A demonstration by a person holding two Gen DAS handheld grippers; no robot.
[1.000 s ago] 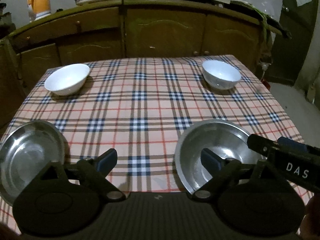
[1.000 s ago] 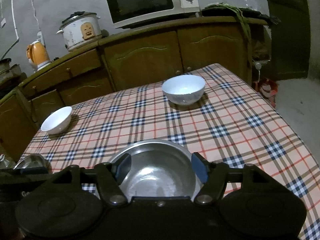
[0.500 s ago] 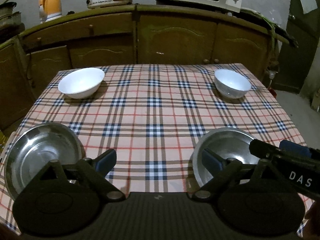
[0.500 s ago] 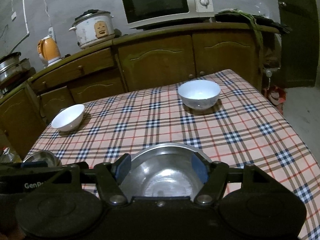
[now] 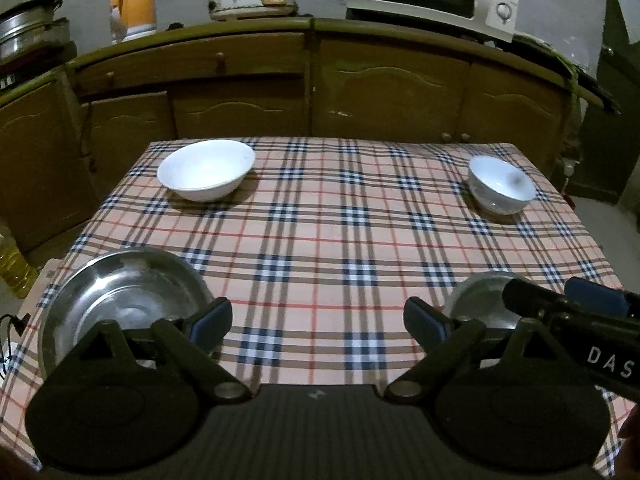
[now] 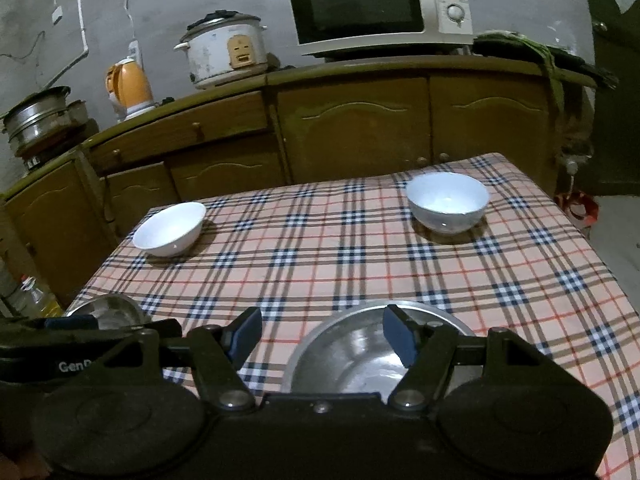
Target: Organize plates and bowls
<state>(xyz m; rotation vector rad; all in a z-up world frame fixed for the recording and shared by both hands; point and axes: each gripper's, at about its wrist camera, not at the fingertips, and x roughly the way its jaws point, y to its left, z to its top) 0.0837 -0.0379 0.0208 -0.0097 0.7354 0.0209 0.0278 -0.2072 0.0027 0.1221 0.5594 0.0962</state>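
Two white bowls stand at the far side of the checked tablecloth (image 5: 320,216): a wide one (image 5: 206,170) far left and a deeper one (image 5: 502,184) far right. Two steel dishes sit near the front edge, one at the left (image 5: 120,300) and one at the right (image 6: 360,344). My left gripper (image 5: 316,320) hangs open over the cloth between the dishes, holding nothing. My right gripper (image 6: 322,334) is open above the near rim of the right dish, apart from it. The same bowls show in the right wrist view, left (image 6: 170,230) and right (image 6: 448,202).
Wooden cupboards (image 5: 312,88) run behind the table, carrying a microwave (image 6: 380,4), a rice cooker (image 6: 224,52), an orange kettle (image 6: 128,84) and steel pots (image 6: 40,120). An oil bottle (image 5: 12,264) stands off the table's left edge. Bare floor (image 6: 616,232) lies to the right.
Both grippers have drawn back and a little up from the table. The dishes sit lower in each view and more of the cupboards and counter shows. Both stay open.
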